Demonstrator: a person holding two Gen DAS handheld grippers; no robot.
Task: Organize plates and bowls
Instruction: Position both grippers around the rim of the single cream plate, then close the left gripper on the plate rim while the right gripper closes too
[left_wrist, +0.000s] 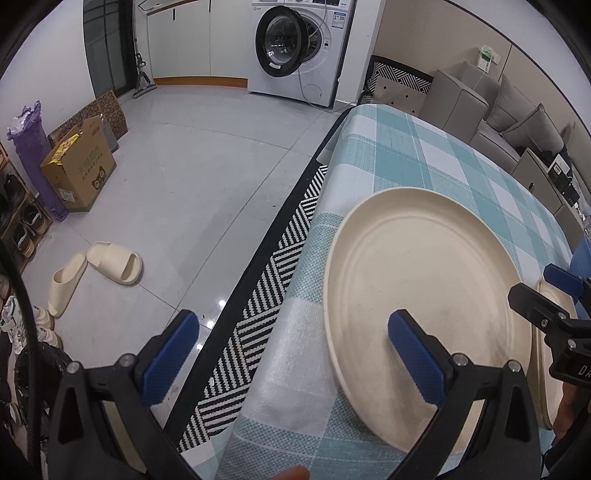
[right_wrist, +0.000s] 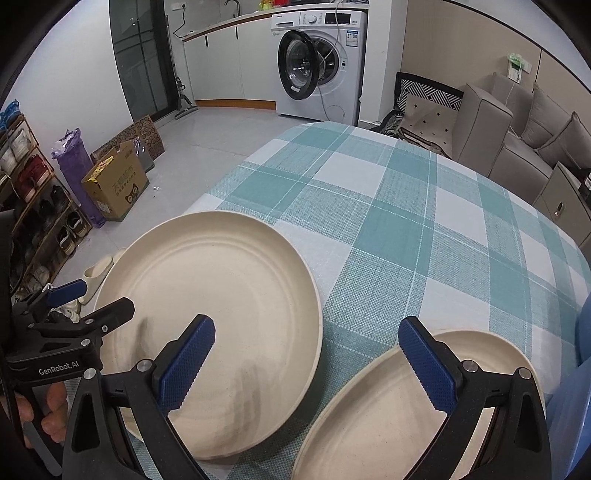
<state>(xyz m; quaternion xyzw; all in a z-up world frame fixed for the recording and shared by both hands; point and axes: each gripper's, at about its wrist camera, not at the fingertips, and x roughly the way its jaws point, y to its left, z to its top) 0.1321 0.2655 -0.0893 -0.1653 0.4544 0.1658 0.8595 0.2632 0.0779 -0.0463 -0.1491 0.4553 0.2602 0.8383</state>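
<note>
**Two plates near the table edge, nothing gripped yet**

Nearest, the right gripper (right_wrist: 306, 354) has its fingers spread wide, straddling the gap between the near plate (right_wrist: 373, 413) and the large plate (right_wrist: 221, 295); it holds nothing. The left gripper (left_wrist: 291, 350) is equally wide, one finger over the large plate's rim, the other out beyond the table (left_wrist: 406, 155). That plate sits close to the table's left edge; a clumsy nudge could, I judge, slide it floorward. No bowls show.
</note>
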